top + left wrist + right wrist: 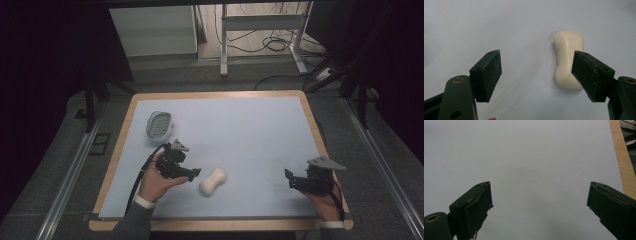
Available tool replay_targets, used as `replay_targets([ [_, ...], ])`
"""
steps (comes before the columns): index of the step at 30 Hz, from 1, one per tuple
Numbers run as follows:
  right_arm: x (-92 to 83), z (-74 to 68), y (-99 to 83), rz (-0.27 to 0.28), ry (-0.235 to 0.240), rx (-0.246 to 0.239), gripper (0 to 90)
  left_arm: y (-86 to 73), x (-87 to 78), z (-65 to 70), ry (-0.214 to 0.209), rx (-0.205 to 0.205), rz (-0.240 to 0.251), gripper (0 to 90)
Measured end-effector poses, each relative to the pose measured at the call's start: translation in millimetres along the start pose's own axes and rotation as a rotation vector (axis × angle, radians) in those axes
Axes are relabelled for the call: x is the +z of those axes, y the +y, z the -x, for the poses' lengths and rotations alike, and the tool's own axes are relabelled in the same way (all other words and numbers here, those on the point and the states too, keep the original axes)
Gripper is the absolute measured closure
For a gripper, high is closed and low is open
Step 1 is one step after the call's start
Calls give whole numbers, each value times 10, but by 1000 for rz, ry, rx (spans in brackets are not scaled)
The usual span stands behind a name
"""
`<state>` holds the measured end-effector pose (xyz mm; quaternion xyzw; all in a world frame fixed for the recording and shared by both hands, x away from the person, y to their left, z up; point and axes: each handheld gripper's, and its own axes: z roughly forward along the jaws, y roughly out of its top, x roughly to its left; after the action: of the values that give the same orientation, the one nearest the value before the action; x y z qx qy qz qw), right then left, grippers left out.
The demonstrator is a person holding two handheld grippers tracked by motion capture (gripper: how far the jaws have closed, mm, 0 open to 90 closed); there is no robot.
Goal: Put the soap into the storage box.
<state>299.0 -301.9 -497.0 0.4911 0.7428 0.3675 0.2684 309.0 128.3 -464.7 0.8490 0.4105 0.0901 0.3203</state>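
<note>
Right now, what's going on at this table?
A person holds a gripper in each hand. The left gripper, jaws open, is beside a cream soap bar on the blue mat, not gripping it. The right gripper is open over bare mat. An empty soap dish sits at far left.

The left hand (156,184) comes in from the near edge of the bench, toward its left corner, holding the left tool (192,174) pointed rightward, its jaws spread wide apart with nothing between them. The right hand (325,202) sits by the near right corner, gripping the right tool (290,179) pointed leftward, jaws wide apart; it seems to hover just above the surface.
</note>
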Motion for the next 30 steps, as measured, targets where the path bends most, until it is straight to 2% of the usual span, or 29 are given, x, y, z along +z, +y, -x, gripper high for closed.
replay_targets([
  [5,7,2,-5,-5,1,0,59,20,30,37,-2,14,4,252],
  [19,10,12,-11,-9,-4,1,59,86,187,220,-19,50,-37,257],
  [26,11,22,-17,-15,-7,5,59,110,302,299,-22,63,-62,266],
  [30,10,31,-19,-15,-8,9,59,126,390,336,-31,70,-96,266],
])
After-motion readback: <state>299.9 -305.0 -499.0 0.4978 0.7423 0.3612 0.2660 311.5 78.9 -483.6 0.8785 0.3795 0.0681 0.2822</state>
